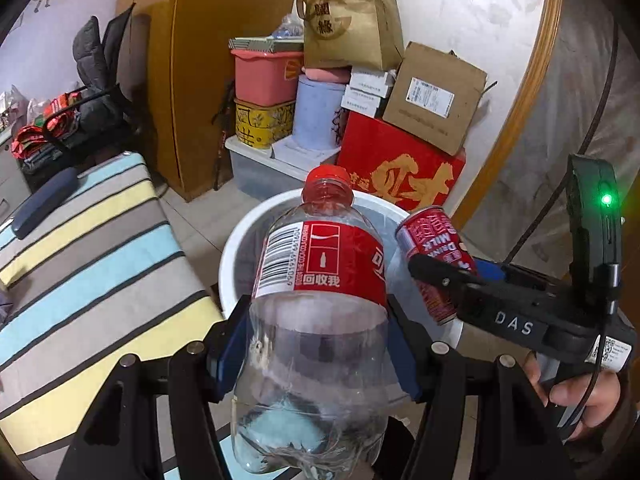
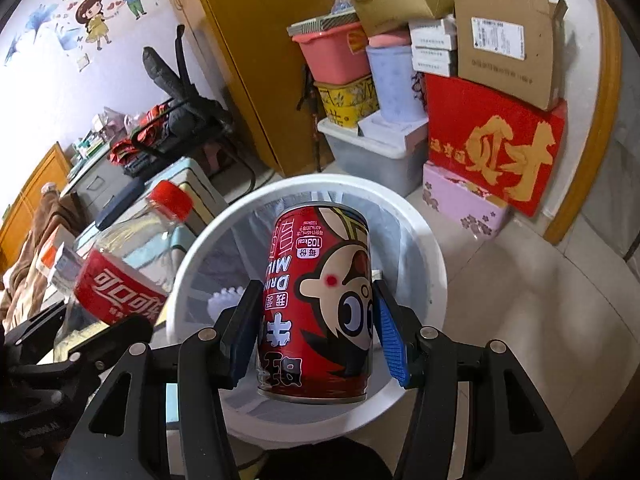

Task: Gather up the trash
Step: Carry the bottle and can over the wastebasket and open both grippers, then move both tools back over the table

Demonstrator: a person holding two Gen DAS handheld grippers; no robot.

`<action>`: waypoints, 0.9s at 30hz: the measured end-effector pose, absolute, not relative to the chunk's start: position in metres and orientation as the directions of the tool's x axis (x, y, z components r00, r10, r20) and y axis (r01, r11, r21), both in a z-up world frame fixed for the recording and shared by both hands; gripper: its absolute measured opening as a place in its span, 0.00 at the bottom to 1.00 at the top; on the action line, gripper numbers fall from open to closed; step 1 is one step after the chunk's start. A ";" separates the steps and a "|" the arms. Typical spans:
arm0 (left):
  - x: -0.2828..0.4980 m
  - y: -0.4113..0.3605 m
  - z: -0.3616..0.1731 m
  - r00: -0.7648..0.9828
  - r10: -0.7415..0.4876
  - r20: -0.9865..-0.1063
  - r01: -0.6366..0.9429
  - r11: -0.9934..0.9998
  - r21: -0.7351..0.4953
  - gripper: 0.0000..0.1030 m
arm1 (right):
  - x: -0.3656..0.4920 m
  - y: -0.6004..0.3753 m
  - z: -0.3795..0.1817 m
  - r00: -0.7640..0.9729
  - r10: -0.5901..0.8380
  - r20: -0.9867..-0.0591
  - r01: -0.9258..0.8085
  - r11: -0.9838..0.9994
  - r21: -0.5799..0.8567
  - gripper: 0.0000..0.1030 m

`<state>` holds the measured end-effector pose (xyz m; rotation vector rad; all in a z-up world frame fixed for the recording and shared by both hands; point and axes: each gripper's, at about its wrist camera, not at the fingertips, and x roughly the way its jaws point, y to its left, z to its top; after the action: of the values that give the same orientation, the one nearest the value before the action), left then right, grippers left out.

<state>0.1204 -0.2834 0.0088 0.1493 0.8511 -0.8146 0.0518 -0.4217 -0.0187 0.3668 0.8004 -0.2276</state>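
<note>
Already both pieces are hanging over the white bin [image 2: 434,264]: left tool [image 1: 320,354] gripping the plastic bottle [image 1: 320,280], right tool [image 2: 316,330] gripping the milk can [image 2: 320,304]; dropping is pending.

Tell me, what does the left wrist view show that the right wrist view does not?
Only the left wrist view: the hand that holds the right gripper, and the bottle's barcode.

Only the right wrist view: the cartoon couple sticker on the wall and the pink flowered box.

Both: the clear bottle in the left gripper, the red can in the right gripper, the white bin beneath, the red box.
</note>
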 end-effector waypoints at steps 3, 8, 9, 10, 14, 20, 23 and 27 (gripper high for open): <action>0.123 -0.290 0.004 0.379 -0.574 -0.726 0.690 0.698 -0.191 0.63 | 0.057 -0.425 -0.023 0.664 -0.059 -0.745 0.323 0.922 0.215 0.54; 0.131 -0.301 -0.002 0.375 -0.564 -0.735 0.688 0.701 -0.187 0.63 | 0.064 -0.432 -0.029 0.646 -0.067 -0.760 0.323 0.926 0.194 0.54; 0.132 -0.300 -0.002 0.377 -0.564 -0.735 0.687 0.703 -0.187 0.64 | 0.065 -0.433 -0.029 0.645 -0.065 -0.761 0.326 0.925 0.197 0.54; 0.132 -0.300 -0.002 0.383 -0.561 -0.734 0.683 0.707 -0.184 0.67 | 0.065 -0.434 -0.031 0.645 -0.063 -0.762 0.326 0.924 0.200 0.54; 0.133 -0.299 -0.002 0.373 -0.577 -0.727 0.689 0.697 -0.199 0.71 | 0.068 -0.436 -0.035 0.623 -0.077 -0.778 0.343 0.921 0.183 0.56; 0.132 -0.292 -0.001 0.379 -0.574 -0.726 0.680 0.705 -0.202 0.72 | 0.063 -0.433 -0.029 0.649 -0.083 -0.756 0.344 0.918 0.195 0.63; 0.131 -0.286 0.002 0.379 -0.583 -0.718 0.677 0.704 -0.215 0.72 | 0.061 -0.430 -0.023 0.658 -0.096 -0.747 0.350 0.917 0.190 0.63; 0.127 -0.276 0.006 0.394 -0.581 -0.712 0.673 0.710 -0.207 0.72 | 0.059 -0.426 -0.018 0.675 -0.096 -0.731 0.346 0.917 0.199 0.63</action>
<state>0.1270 -0.2763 0.0065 0.1211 0.8508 -0.7979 0.0585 -0.4256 -0.0178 0.3364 0.7943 -0.2540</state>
